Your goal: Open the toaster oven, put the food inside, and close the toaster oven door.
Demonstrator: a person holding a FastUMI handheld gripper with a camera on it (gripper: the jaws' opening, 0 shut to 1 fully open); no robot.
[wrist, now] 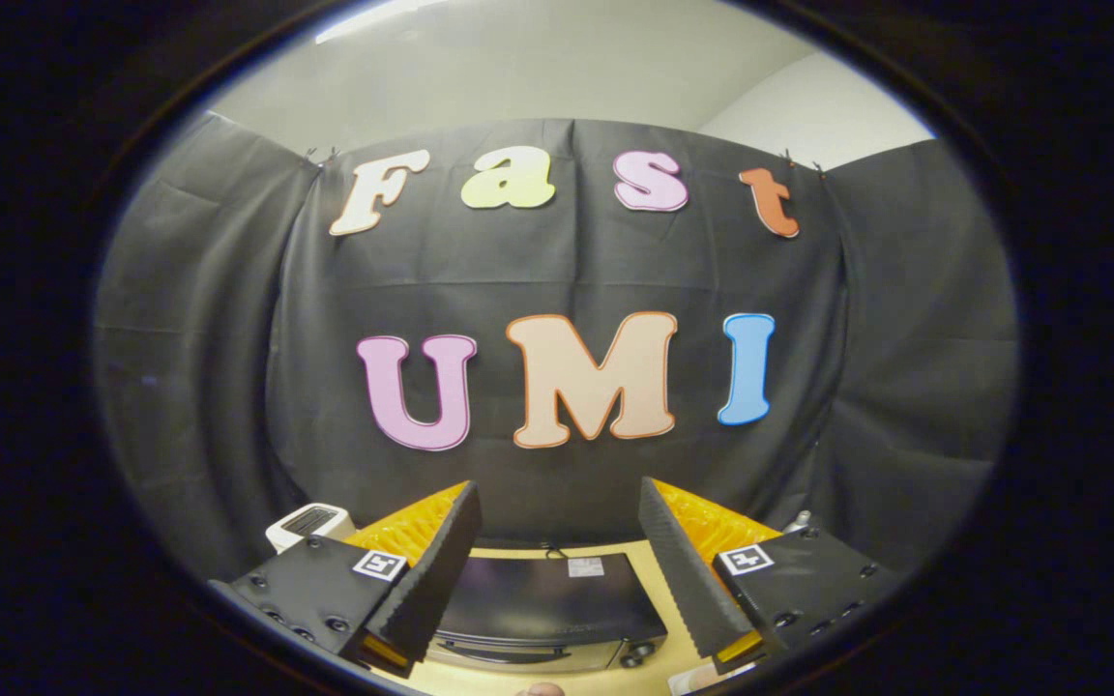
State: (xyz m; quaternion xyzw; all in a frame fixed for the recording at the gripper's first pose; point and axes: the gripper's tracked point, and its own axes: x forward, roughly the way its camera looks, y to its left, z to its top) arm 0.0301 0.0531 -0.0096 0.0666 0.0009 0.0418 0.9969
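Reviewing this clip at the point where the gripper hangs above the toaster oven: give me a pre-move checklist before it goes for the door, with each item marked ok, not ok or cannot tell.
1. Gripper open, nothing between its fingers: ok.
2. Toaster oven in sight, below and between the fingers: ok.
3. Oven door shut, handle along its front edge visible: ok.
4. Fingers lined up with the handle: not ok, they sit high above the oven top.
5. Food located: cannot tell; only a slight rounded bit shows at the front of the table.
6. White appliance off to the left, apart from the oven: ok.
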